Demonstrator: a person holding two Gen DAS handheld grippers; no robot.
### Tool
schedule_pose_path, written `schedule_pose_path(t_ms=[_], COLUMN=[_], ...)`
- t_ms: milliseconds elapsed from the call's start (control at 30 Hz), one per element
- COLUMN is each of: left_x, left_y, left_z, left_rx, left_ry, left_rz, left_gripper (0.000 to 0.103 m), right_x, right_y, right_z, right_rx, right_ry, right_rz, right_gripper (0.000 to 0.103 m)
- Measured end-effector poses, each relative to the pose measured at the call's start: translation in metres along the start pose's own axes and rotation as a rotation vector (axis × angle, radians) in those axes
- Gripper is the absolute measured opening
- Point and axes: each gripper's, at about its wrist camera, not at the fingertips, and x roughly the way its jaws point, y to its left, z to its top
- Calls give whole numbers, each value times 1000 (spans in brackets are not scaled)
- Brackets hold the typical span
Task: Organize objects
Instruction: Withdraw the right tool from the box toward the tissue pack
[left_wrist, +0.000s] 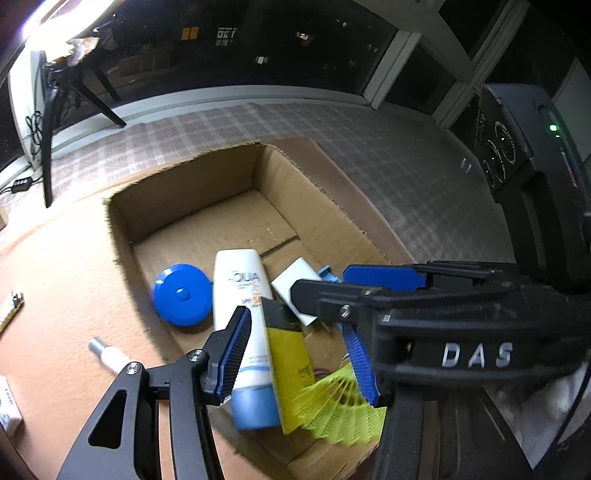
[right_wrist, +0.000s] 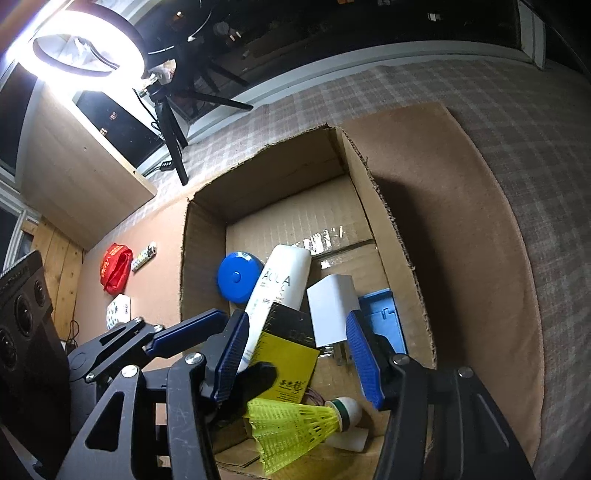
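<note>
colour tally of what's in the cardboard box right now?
Blue: 2, round case, tray
White: 2, sunscreen tube, block
Yellow: 2, yellow-and-black box, shuttlecock
Total: 6 that I can make out in the cardboard box

Ring light (right_wrist: 85, 44) glares upper left — surroundings dim; fisheye-bent edges, box (right_wrist: 391, 229) shadow rightward, perhaps slight blur.

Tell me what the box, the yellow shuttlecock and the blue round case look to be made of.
Box: brown corrugated cardboard, matte, with ragged torn rims.
Shuttlecock: likely a nylon or plastic mesh skirt; white cap, possibly cork or foam.
Blue round case: apparently hard glossy plastic, showing a highlight.
</note>
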Motion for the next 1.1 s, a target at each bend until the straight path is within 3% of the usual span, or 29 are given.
schedule_pose_path(t_ms=[400, 933, 1100], left_x=[-63, -145, -162], left_y=[65, 186, 228], left_z=[-31, -108, -117], left_rx=[-95, -280, -361], left_ry=[-67, -109, -129], left_rz=[67, 194, 235], left_gripper=[55, 55, 55], right_x=[0, 31, 43], right_y=[50, 140, 167], right_z=[-6, -28, -36], right_rx=[-49, -127, -137], right_ry=[-13, 42, 59], right_rz=[27, 89, 108], right_gripper=[51, 53, 53])
